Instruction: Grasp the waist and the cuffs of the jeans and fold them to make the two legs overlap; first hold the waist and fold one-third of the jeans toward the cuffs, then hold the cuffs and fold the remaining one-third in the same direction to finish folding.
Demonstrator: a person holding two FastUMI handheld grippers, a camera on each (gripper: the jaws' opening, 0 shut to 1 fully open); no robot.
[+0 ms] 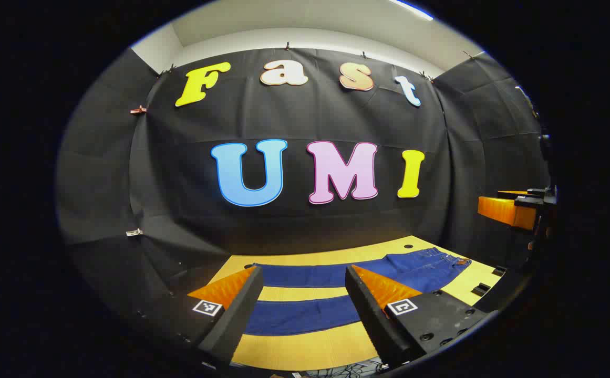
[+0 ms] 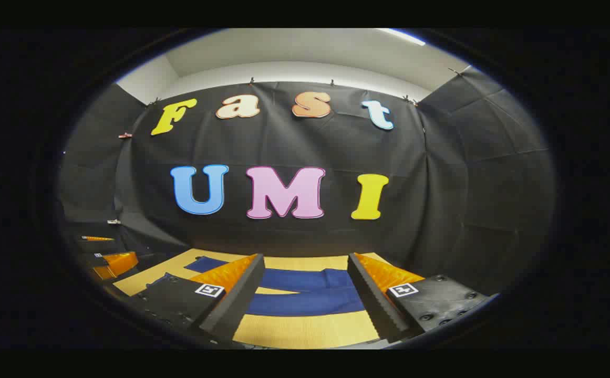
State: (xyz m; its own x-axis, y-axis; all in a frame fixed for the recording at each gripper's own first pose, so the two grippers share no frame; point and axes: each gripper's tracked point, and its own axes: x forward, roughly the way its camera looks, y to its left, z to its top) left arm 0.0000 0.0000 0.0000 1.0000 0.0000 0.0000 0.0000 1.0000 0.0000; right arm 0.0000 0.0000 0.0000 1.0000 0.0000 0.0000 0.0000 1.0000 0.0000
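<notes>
We see the jeans [image 1: 336,294] lying flat on the yellow counter [image 1: 305,352], both legs spread apart with a strip of counter between them, waist toward the far right. In the left gripper view, our left tool [image 1: 305,310] hovers above the legs, jaws wide apart and holding nothing. At the right edge of that view we catch the other tool's orange body. In the right gripper view, our right tool [image 2: 307,296] hangs over the jeans [image 2: 310,299] near the crotch, jaws wide as well, gripping nothing.
</notes>
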